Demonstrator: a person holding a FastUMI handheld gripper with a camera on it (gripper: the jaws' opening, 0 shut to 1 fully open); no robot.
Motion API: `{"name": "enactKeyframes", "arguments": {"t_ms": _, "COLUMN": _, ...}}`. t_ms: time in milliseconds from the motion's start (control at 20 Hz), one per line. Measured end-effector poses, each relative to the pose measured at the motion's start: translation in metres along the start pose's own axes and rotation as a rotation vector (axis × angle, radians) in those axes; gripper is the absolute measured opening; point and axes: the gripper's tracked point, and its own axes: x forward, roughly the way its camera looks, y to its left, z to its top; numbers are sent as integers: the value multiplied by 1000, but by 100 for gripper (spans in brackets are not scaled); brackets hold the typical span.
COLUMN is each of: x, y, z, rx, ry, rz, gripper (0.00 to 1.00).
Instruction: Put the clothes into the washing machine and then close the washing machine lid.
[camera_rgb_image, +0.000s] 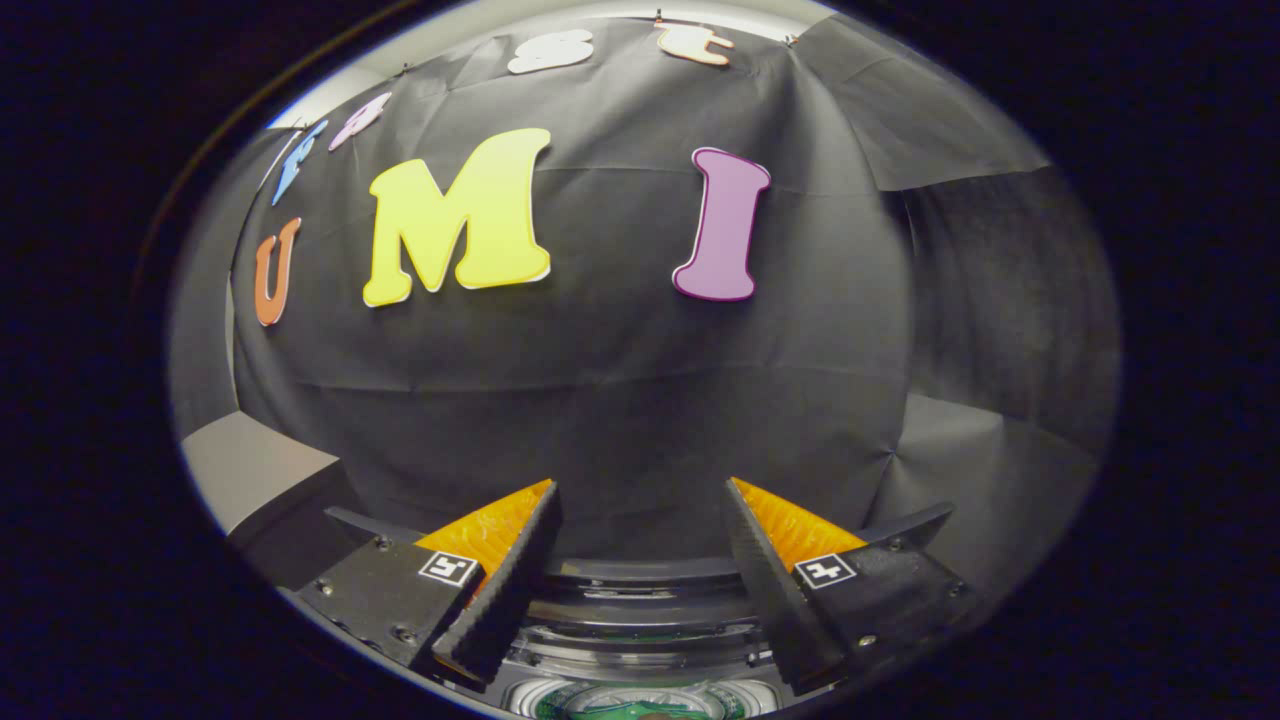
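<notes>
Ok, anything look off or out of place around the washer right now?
Nothing stands out. The hand-held gripper is open and empty, aimed at the black cloth wall. Below its fingers, the washing machine shows a rim and something green inside, too cropped to judge.

I see a black cloth wall (620, 400) draped with creases across the background, and a pale grey panel (250, 465) at its lower left.
</notes>
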Motion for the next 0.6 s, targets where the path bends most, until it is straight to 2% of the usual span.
{"name": "enactKeyframes", "arguments": {"t_ms": 600, "x": -55, "y": 0, "z": -20, "rx": -9, "ry": -52, "rz": -2, "gripper": 100}}
